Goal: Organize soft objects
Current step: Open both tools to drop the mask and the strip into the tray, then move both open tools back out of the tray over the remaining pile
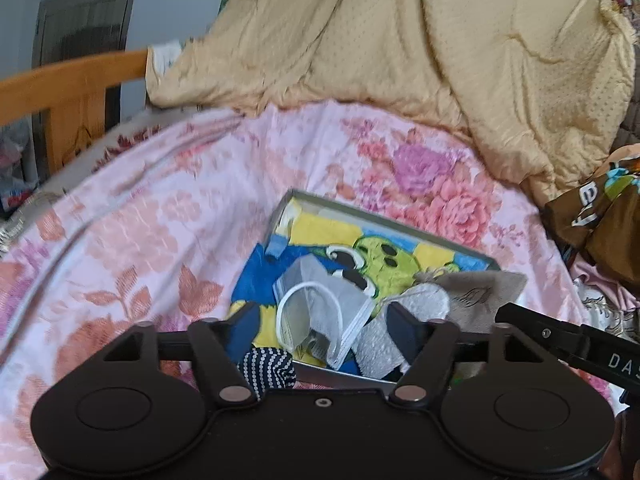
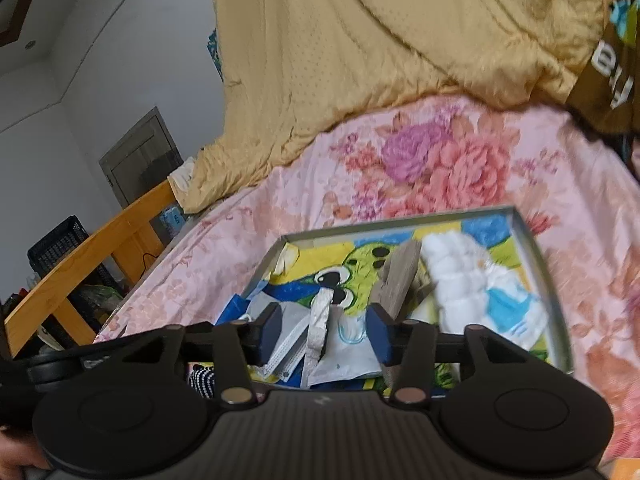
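Both tools hang above a shallow grey tray point(image 2: 540, 264) that sits on the bed's pink floral sheet point(image 1: 160, 208), low and centre in each view — the tray is clearly the collecting spot, since the loose soft things are all heaped inside its walls instead of scattered on the sheet.

The left gripper point(image 1: 324, 330) has its jaws released, with nothing pinched; the grey face mask point(image 1: 320, 304) with its white ear loop lies below the gap, resting on the pile. The right gripper point(image 2: 324, 334) is likewise released, its jaws parted over a silvery strip point(image 2: 318, 332) and a pale mask point(image 2: 348, 350), touching neither so far as the blur allows.

The bright cartoon cloth point(image 1: 384, 256) lines the tray floor, probably laid first so smaller pieces sit on top. In the right wrist view a fluffy white bundle point(image 2: 460, 276) fills the right side of the tray. A spotted navy sock point(image 1: 266, 368) sits at the tray's near left edge; whether it is inside or hanging out I cannot tell. The tan quilt point(image 1: 400, 40) is bunched across the top of both frames — well apart from the tray.

With 2 empty tools over a filled tray, the sorting looks well along.
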Action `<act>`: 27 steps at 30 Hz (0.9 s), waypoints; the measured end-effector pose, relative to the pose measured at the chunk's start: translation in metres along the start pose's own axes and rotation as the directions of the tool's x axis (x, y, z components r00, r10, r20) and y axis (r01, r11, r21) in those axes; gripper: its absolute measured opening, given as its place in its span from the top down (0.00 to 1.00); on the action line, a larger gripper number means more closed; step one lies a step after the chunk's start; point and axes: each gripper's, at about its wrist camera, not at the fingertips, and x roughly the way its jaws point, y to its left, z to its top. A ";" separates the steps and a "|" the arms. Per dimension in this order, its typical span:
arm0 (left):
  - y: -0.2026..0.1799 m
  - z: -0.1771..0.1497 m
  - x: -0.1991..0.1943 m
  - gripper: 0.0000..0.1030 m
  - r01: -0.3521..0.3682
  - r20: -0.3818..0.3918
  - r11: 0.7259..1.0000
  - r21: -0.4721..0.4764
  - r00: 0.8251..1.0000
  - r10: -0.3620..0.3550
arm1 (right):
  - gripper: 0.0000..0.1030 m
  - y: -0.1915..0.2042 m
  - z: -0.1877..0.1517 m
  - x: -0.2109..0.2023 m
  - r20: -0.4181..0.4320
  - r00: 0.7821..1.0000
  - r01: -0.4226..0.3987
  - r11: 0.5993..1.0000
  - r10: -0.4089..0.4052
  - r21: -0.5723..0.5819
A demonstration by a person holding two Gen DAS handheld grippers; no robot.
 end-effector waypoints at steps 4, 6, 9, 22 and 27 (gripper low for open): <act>-0.005 0.001 -0.025 0.22 0.017 0.028 1.000 0.022 0.999 -0.018 | 0.36 0.006 0.004 -0.023 0.040 0.999 0.021 0.999 -0.020 -0.024; -0.006 0.000 -0.038 0.18 0.018 0.045 0.999 0.026 0.999 -0.020 | 0.29 0.009 0.004 -0.037 0.067 0.997 0.031 0.999 -0.029 -0.031; -0.008 -0.002 -0.056 0.14 0.027 0.057 0.999 0.033 0.998 -0.029 | 0.22 0.016 0.003 -0.055 0.098 0.994 0.050 0.997 -0.044 -0.057; -0.014 -0.023 -0.130 0.02 0.045 0.108 0.996 0.078 0.993 -0.054 | 0.08 0.042 -0.021 -0.125 0.196 0.978 0.096 0.991 -0.075 -0.097; -0.013 -0.037 -0.152 0.01 0.048 0.117 0.996 0.074 0.991 -0.057 | 0.06 0.045 -0.035 -0.147 0.216 0.972 0.114 0.989 -0.091 -0.096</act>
